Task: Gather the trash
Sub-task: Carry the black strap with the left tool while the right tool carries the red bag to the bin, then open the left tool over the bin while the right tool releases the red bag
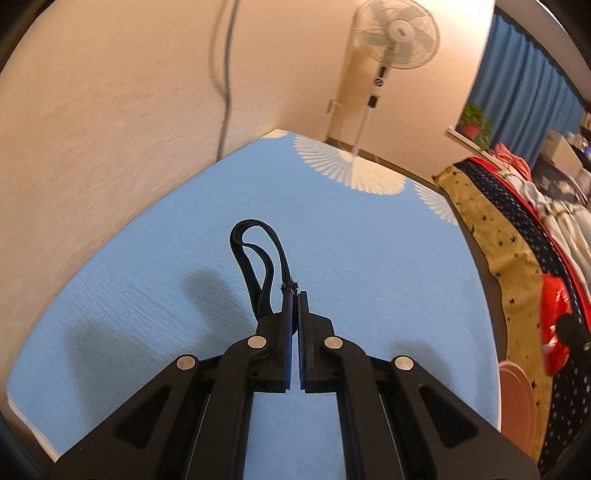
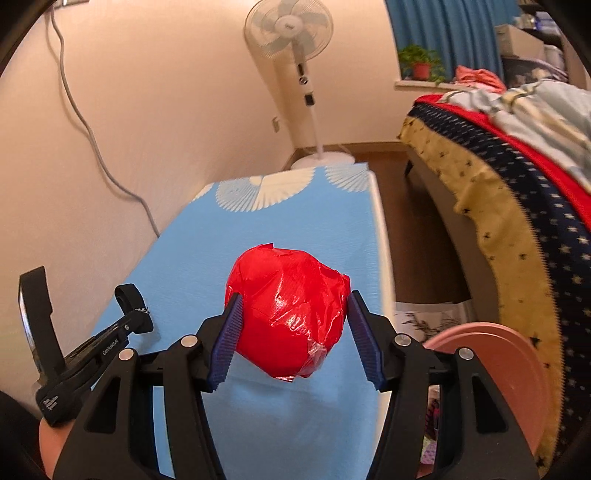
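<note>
Ahead of both claws stretches the surface (image 2: 280, 236), covered in a blue cloth with white fan prints at its far end, and its near edge is cut off below each view. To the right of the right claw (image 2: 293, 314) runs a bed (image 2: 517, 206) piled with starred yellow and navy covers, its far side out of frame. A standing fan (image 2: 291, 33) rises beyond the far end of the surface, against the wall. Low to the right of the right claw sits a pink bin (image 2: 491, 354), only part of its rim showing, so its contents cannot be made out. The right claw is grasping a red plastic bundle (image 2: 288, 314), a crumpled ball of bag held between both blue pads above the cloth. The left claw (image 1: 297, 295) has its pads drawn almost together, clenched on a black strap (image 1: 258, 266) whose loops curl up ahead and to the left of the tips. In the right wrist view the left claw appears at the lower left edge, partly cropped, with the strap rising beside it. A grey cable (image 2: 92, 140) hangs down the wall to the left.
</note>
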Motion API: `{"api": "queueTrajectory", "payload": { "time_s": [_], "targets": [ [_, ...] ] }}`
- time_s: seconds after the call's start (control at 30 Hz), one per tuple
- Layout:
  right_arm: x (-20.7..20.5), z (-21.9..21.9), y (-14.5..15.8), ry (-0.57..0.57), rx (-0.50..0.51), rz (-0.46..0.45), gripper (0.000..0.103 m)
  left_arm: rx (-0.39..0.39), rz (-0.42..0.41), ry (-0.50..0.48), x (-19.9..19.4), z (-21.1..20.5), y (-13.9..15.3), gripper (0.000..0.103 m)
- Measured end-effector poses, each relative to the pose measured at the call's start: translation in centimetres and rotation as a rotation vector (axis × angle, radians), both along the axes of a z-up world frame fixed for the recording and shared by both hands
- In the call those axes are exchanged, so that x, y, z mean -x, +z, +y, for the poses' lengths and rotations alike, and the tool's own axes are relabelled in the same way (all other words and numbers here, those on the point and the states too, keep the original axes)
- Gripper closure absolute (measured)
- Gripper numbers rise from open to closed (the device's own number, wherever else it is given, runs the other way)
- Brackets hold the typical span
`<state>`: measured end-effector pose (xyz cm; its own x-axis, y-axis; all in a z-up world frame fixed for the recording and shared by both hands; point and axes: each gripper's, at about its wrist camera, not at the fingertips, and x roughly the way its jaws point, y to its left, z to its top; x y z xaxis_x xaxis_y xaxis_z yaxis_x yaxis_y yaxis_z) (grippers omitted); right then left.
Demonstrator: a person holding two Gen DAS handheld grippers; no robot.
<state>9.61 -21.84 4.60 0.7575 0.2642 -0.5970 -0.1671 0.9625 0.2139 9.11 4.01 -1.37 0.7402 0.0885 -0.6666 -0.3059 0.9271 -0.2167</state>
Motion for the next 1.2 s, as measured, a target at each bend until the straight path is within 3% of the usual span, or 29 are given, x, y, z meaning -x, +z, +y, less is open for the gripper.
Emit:
{"api": "queueTrajectory", "payload": {
  "time_s": [0.23, 0.67, 0.93, 1.2],
  "targets": [
    [3.5, -4.3, 1.6, -0.097, -0.015, -0.022, 0.046, 0.003, -0.076, -0.116, 1.6, -2.3, 1.7, 0.101],
    [7.5, -12.8, 0.6, -0.353, -0.058, -0.017, 0.046, 0.029, -0.205, -0.485, 3.9, -11.3, 3.1, 0.101],
    [7.5, -15.4, -0.8, -0.425, -0.078, 0.039, 0.046, 0.065, -0.202, -0.739, 4.7, -18.0, 2.0, 0.101],
    [6.9, -16.4, -1.8, -0.455, -0.081, 0.074, 0.045, 0.065, -0.132, -0.879, 4.5, -23.7, -0.4, 0.101]
  ]
}}
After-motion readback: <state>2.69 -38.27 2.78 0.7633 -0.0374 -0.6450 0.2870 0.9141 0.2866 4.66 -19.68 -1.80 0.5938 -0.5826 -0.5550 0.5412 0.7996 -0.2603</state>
